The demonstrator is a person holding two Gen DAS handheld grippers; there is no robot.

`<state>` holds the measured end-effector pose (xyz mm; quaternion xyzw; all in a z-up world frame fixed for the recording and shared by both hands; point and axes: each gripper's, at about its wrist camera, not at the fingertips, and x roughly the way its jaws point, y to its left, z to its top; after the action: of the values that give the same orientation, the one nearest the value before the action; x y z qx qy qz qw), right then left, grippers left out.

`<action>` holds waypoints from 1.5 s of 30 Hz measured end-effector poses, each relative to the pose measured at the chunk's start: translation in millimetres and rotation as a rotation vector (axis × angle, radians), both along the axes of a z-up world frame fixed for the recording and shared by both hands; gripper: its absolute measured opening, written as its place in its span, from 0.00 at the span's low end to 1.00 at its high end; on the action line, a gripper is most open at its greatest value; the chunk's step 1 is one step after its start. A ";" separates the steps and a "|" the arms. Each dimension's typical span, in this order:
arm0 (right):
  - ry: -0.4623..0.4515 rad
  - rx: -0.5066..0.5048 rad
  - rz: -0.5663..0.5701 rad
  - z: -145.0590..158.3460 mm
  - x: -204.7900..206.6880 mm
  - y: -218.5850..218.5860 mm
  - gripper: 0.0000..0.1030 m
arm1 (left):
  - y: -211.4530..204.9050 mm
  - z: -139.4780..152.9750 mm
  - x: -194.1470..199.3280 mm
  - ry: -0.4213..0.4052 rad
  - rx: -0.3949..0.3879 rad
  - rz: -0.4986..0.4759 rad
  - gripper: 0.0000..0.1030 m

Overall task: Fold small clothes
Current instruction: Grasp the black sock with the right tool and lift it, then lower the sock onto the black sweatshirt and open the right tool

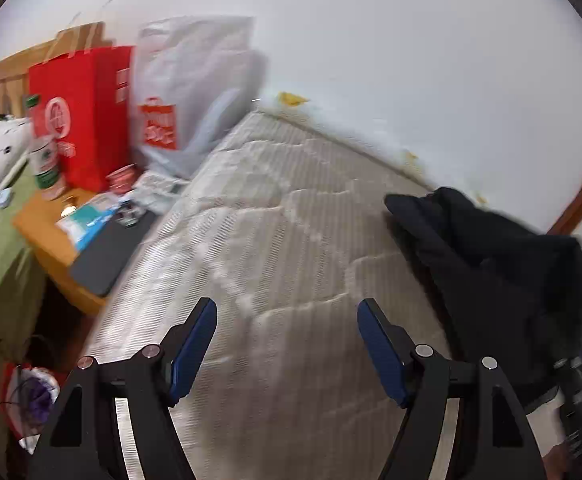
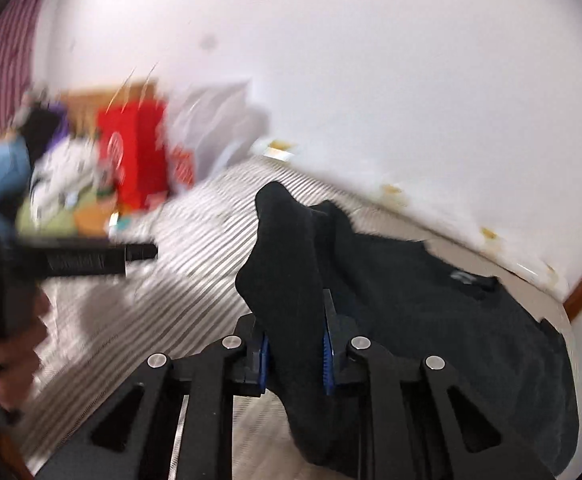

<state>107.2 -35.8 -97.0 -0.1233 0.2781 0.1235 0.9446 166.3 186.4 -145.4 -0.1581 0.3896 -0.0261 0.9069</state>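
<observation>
Blue-padded fingers [image 2: 328,354] of the right gripper [image 2: 295,354] pinch a black knitted sock [image 2: 287,248]. Left gripper [image 1: 287,344] fingers stand apart over the ribbed, quilted mattress [image 1: 283,220].

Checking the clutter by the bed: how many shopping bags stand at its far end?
2: a red paper bag on the left and a white plastic bag right beside it, against the wall. Others may hide behind them.

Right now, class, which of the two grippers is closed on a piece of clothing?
The right gripper: its fingers pinch a black sock. The left gripper stands open over the striped mattress, holding nothing.
</observation>
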 end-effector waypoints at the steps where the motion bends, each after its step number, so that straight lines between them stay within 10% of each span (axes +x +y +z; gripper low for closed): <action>1: -0.007 0.023 -0.016 7.3 -2.1 -9.9 0.18 | -9.6 5.1 2.9 -0.010 -0.006 -0.015 0.69; 12: -0.070 0.246 -0.300 56.0 -25.9 -197.3 0.16 | -127.1 30.3 25.4 -0.051 0.021 -0.202 0.69; 21: 0.143 0.389 -0.506 -29.1 -45.8 -330.1 0.19 | -199.3 20.8 29.6 -0.027 0.041 -0.315 0.69; 30: 0.060 0.367 -0.472 -24.5 -68.9 -350.0 0.58 | -238.9 21.4 31.9 -0.020 0.071 -0.364 0.69; 45: 0.251 0.501 -0.311 -51.3 20.8 -363.4 0.66 | -268.6 24.8 38.4 0.006 0.065 -0.399 0.69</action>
<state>128.1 -399.2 -148.3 0.1731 0.3688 0.0567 0.9115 204.7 -82.2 -120.6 -0.0483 0.4165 -0.1922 0.8873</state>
